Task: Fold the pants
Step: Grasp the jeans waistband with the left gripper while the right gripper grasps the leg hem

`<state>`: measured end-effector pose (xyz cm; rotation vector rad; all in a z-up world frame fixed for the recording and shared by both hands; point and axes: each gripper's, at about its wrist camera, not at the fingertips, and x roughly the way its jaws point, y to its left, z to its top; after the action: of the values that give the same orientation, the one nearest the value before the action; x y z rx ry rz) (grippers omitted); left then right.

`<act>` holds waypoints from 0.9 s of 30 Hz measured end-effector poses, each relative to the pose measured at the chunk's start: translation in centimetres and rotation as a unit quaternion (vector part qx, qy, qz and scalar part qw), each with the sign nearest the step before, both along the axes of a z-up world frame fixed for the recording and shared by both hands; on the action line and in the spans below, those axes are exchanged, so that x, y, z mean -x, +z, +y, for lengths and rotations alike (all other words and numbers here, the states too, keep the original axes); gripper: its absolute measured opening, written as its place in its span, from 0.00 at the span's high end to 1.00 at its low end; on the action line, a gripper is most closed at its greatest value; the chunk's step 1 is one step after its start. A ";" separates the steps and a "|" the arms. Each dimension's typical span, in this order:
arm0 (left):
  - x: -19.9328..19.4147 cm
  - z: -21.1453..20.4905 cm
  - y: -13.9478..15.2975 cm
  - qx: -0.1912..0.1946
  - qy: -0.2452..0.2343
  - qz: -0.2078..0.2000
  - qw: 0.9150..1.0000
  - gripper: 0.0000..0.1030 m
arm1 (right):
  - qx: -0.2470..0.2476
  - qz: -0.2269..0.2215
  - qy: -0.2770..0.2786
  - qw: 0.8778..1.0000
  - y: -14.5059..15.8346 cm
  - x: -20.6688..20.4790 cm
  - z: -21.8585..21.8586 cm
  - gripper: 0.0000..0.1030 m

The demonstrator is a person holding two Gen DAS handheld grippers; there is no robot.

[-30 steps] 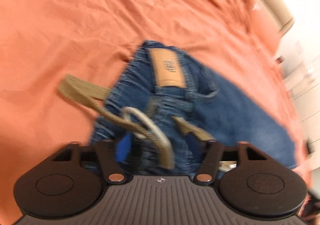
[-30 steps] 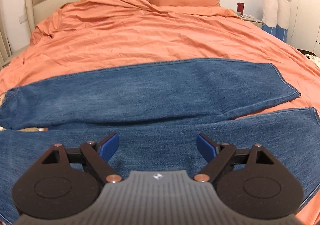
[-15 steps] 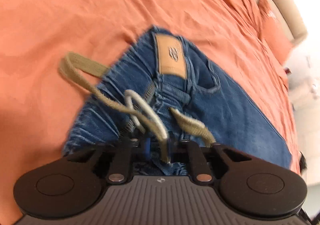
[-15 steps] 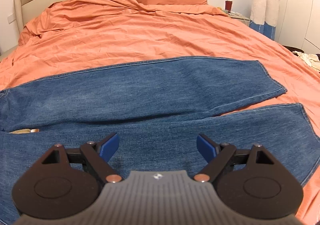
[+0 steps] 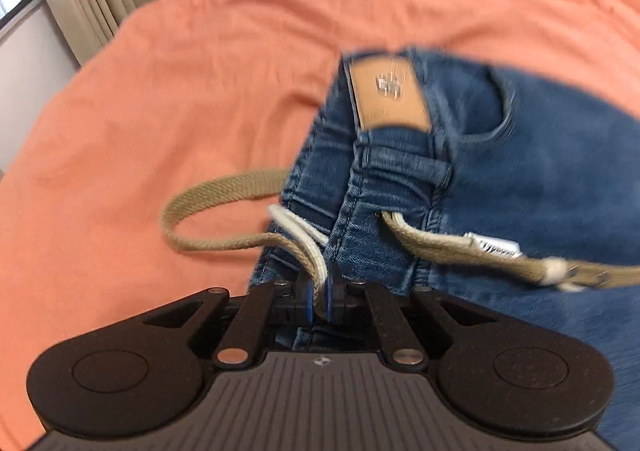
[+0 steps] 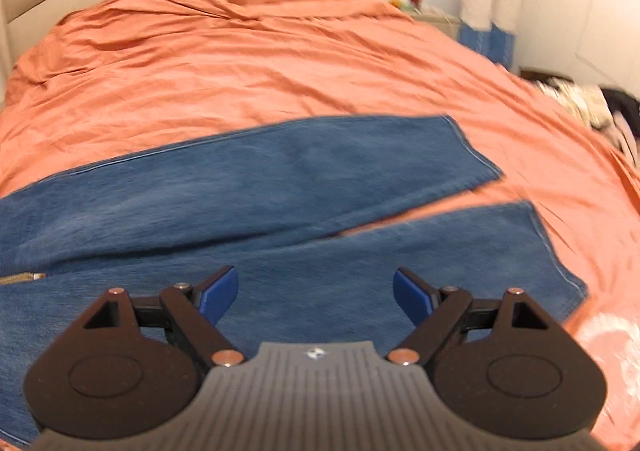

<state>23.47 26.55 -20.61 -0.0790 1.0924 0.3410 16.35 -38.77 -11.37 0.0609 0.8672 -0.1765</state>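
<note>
Since before, our left gripper (image 5: 318,301) has clamped the jeans' (image 5: 520,155) waistband and belt (image 5: 224,187). Our right gripper (image 6: 316,293) hovers spread above the legs on the bed (image 6: 240,63).

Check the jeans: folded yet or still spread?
Spread. In the right wrist view both legs of the jeans lie flat, side by side on the bedcover, with no fold visible.

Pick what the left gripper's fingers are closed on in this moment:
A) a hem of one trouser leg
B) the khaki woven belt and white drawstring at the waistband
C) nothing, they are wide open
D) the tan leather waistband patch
B: in the left wrist view the left gripper has its blue-padded fingers pinched together on the khaki woven belt and white drawstring at the blue denim jeans waistband.
</note>
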 end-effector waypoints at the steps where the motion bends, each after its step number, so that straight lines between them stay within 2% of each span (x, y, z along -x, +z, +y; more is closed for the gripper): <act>1: 0.2 -0.3 -0.2 -0.009 -0.004 0.002 1.000 0.93 | 0.004 0.001 -0.002 1.000 0.4 0.4 -0.8 0.21; 3: -0.2 -1.1 -0.2 -0.035 -0.017 0.012 0.999 0.93 | 0.011 -0.002 -0.003 1.000 1.3 1.3 -2.3 0.21; 5: -0.3 -1.3 0.5 -0.049 -0.018 0.017 0.998 0.84 | 0.007 -0.006 0.010 1.000 2.1 2.2 -3.7 0.21; 8: 0.1 -1.4 2.9 -0.053 -0.029 0.008 0.998 0.78 | 0.004 -0.010 0.034 0.999 3.2 3.4 -5.8 0.21; 10: 1.1 -1.8 4.9 -0.063 -0.046 -0.004 0.997 0.69 | 0.000 -0.019 0.046 0.999 3.8 3.9 -7.2 0.21; 13: 3.0 -2.9 7.8 -0.080 -0.088 -0.011 0.993 0.68 | -0.010 -0.058 0.065 0.996 4.6 4.8 -9.3 0.21; 16: 5.1 -4.9 9.9 -0.089 -0.158 -0.005 0.983 0.68 | -0.037 -0.101 0.100 0.989 5.0 5.7 -11.4 0.21; 19: 6.9 -6.5 10.5 -0.091 -0.242 0.016 0.966 0.64 | -0.101 -0.127 0.079 0.984 4.6 5.8 -14.4 0.21; 22: 8.8 -8.2 8.8 -0.116 -0.293 0.049 0.948 0.61 | -0.144 -0.081 -0.010 0.986 3.4 4.9 -17.1 0.21; 24: 9.7 -9.1 7.0 -0.121 -0.331 0.072 0.933 0.59 | -0.165 -0.051 -0.060 0.983 2.7 4.3 -18.8 0.21; 25: 10.2 -9.5 6.3 -0.123 -0.352 0.082 0.924 0.54 | -0.166 -0.053 -0.062 0.983 2.7 4.2 -19.2 0.21; 27: 10.9 -10.5 4.6 -0.132 -0.387 0.113 0.906 0.46 | -0.110 -0.074 -0.045 0.990 3.0 4.2 -19.1 0.21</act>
<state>12.58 16.06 -15.98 0.6393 1.2060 -0.2306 12.14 -57.91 -8.33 0.3165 0.7328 -0.1589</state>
